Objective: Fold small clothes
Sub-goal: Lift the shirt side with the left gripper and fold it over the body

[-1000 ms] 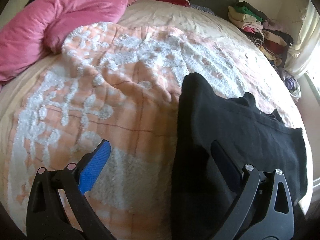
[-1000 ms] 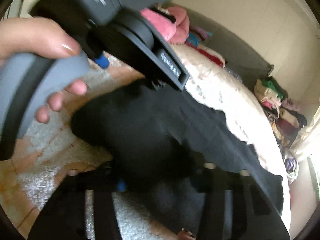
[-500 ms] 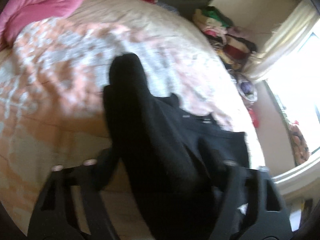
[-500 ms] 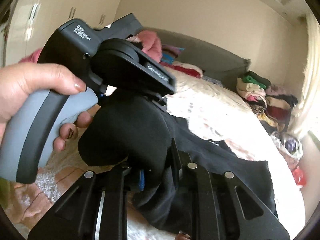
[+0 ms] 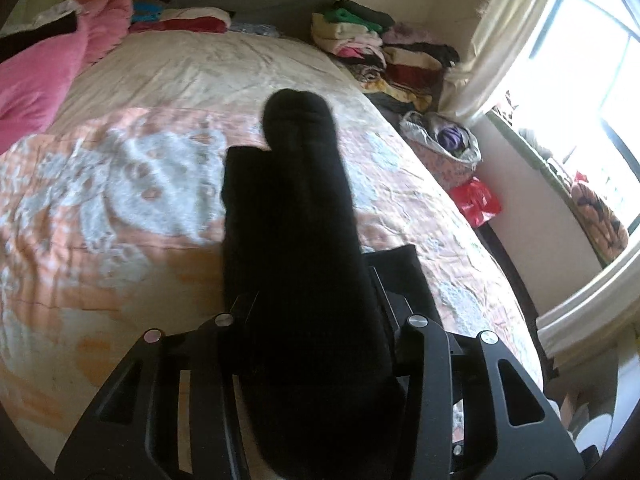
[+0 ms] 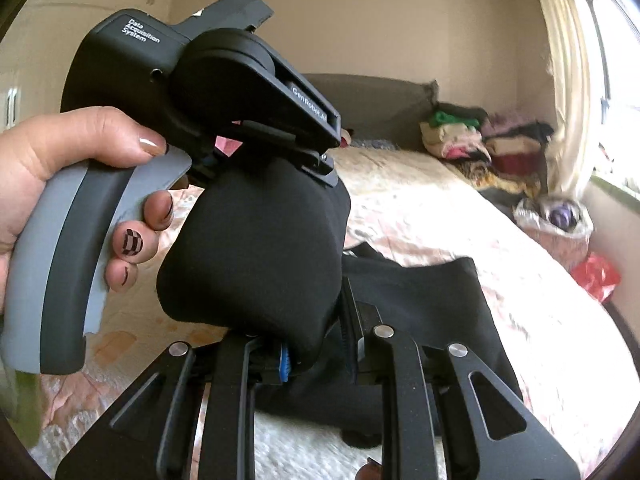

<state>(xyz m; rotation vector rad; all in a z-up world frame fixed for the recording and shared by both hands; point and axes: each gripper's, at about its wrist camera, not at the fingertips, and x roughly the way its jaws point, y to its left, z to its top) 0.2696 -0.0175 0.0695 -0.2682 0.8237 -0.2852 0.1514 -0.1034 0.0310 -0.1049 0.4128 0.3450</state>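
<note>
A black garment (image 5: 296, 240) is lifted off the peach and white blanket (image 5: 100, 200) on the bed. My left gripper (image 5: 316, 320) is shut on a thick fold of it; the cloth hides the fingertips. In the right wrist view the same black garment (image 6: 256, 248) bulges between both tools. My right gripper (image 6: 316, 352) is shut on its lower edge, a blue pad (image 6: 285, 364) showing at the cloth. The left gripper's body (image 6: 192, 92) is held by a hand just above and left of it. The rest of the garment (image 6: 432, 312) lies on the bed.
A pink pillow (image 5: 36, 76) lies at the bed's far left. A stack of folded clothes (image 5: 384, 52) sits at the far right by the curtain. A plastic bag (image 5: 444, 140) and a red bag (image 5: 476, 200) lie on the floor beside the bed, near the window.
Both grippers closed on the black garment and lifted it off the blanket. The left gripper, open a second ago, swung right towards the window.
</note>
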